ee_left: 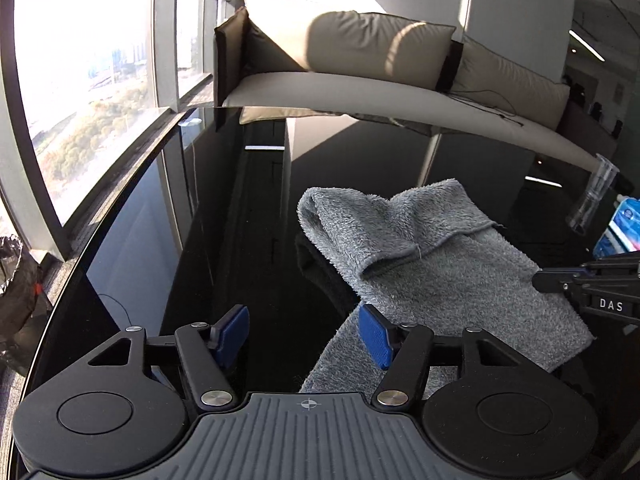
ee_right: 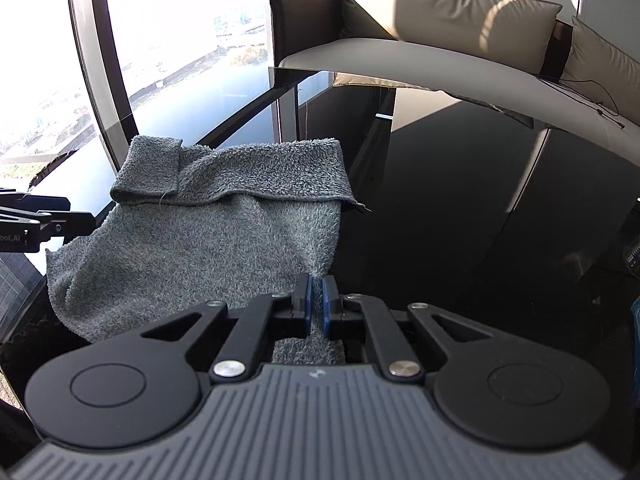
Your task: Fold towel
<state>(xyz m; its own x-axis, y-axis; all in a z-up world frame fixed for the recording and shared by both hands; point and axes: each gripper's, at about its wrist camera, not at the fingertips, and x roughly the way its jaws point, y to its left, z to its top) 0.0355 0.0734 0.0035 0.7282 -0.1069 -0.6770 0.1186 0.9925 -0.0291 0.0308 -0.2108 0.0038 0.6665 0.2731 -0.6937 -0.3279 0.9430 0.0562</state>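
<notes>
Left wrist view shows the left tongs (ee_left: 306,334) open above the black bench (ee_left: 200,240), nothing between the blue pads (ee_left: 232,330); the right-hand pad sits just over the towel's near edge, though whether it touches is hard to tell. The grey towel (ee_left: 440,264) lies on the bench, its far end folded back over itself in a loose flap. The right tongs (ee_left: 538,280) reach in from the right edge over the towel. In the right wrist view those right tongs (ee_right: 317,292) are clamped on the towel (ee_right: 208,248) at its near right corner, fabric pinched between the pads. A sofa (ee_right: 460,24) stands behind the bench, beside tall windows (ee_right: 180,20).
</notes>
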